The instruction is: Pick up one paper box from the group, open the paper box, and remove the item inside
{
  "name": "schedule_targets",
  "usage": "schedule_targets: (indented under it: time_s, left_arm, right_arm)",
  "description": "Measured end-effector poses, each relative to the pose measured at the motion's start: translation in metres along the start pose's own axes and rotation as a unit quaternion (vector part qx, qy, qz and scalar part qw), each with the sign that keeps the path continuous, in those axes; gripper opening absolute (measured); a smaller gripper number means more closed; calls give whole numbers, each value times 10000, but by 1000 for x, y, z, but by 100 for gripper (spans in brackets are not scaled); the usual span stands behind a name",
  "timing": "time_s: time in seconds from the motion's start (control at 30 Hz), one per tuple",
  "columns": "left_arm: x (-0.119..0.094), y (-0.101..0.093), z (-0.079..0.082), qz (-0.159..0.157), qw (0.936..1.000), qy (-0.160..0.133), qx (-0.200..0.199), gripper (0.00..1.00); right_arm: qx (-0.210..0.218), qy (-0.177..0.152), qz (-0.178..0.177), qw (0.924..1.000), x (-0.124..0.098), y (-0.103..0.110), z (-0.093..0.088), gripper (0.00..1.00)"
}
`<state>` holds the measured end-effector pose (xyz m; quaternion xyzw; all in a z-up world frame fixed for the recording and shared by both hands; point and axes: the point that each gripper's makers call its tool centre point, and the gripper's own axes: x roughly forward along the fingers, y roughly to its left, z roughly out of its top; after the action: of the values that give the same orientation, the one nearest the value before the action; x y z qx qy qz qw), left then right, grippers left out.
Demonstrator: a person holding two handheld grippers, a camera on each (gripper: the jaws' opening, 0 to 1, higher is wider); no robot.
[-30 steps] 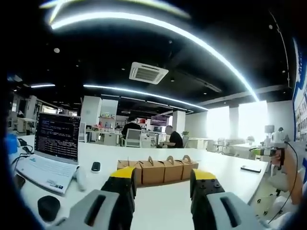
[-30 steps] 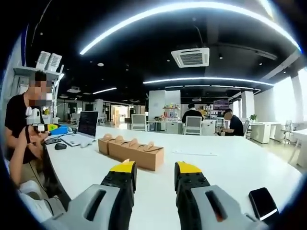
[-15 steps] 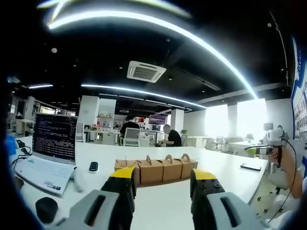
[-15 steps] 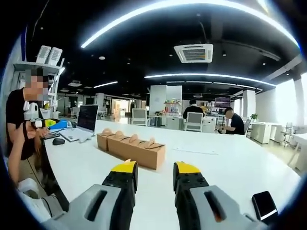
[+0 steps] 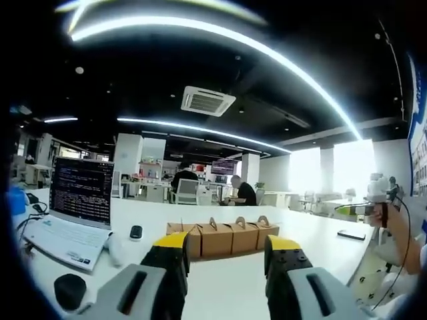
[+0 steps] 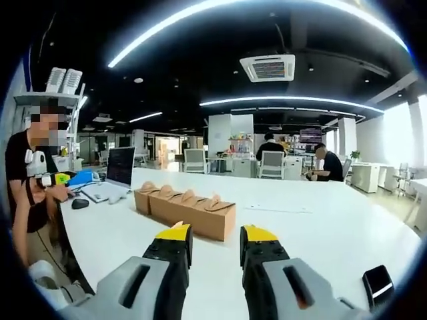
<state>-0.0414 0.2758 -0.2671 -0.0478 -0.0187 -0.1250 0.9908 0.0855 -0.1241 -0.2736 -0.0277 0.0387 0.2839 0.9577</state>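
Nothing done yet: we hold the left tool (image 5: 223,248) and right tool (image 6: 208,241) released and empty, paper boxes (image 6: 185,211) untouched on the table (image 6: 313,233).

Open-plan office (desks (image 6: 320,220), laptop (image 5: 70,213), ceiling strip lights (image 5: 220,40)).

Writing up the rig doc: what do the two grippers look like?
Both match. Left gripper and right gripper: two chunky black jaws capped with yellow tips, on light grey moulded bodies with a dark slot in each. No cables or printed markings visible on them.
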Motion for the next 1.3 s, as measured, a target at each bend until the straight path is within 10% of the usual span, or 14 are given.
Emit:
schedule_targets:
  time_s: [1.3]
  left_arm:
    - [-7,15,5,43,9998,-131,-163,45]
  right_arm:
    - [85,375,240,9990,113,42,30,25]
